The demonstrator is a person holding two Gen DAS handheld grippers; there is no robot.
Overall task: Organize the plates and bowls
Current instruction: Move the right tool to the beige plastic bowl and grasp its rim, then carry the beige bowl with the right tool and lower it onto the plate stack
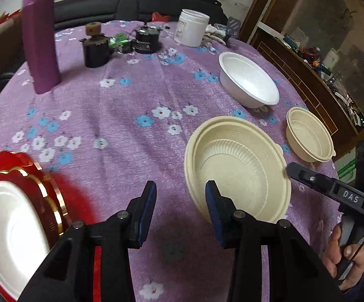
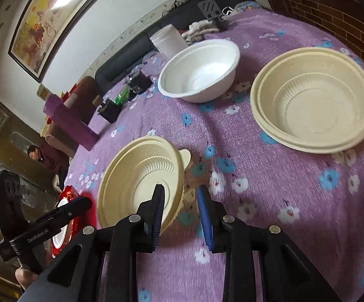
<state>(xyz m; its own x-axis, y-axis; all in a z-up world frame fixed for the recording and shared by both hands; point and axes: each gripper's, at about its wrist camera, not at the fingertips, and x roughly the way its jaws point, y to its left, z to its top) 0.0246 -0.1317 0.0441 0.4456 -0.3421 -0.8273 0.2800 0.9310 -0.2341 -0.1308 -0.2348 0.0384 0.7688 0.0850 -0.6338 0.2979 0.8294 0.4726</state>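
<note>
**Sorting the dishes: a stack begun, three bowls left loose**

Covering nearly everything in view, the table [image 1: 121,105] under its purple flowered cloth carries the task's things from largest to smallest. At the near left edge a red plate [image 1: 56,193] with a gold rim has a white plate [image 1: 10,231] lying on it, which I judge to be the one stack already started. The rest looks undone: a large cream bowl [image 1: 237,168] sits just ahead of the left tongs, a white bowl [image 1: 247,80] stands further back, and a small cream bowl [image 1: 310,136] rests near the right edge, all apart from one another.

The left tongs [image 1: 180,188] are released, spread moderately wide, with nothing between them; the right-hand pad overlaps the large cream bowl's near rim in the left wrist view, but contact cannot be told. The right tongs [image 2: 180,193] are likewise released and empty, with the left pad overlapping the same bowl [image 2: 141,181]; touching or not cannot be told.
</note>
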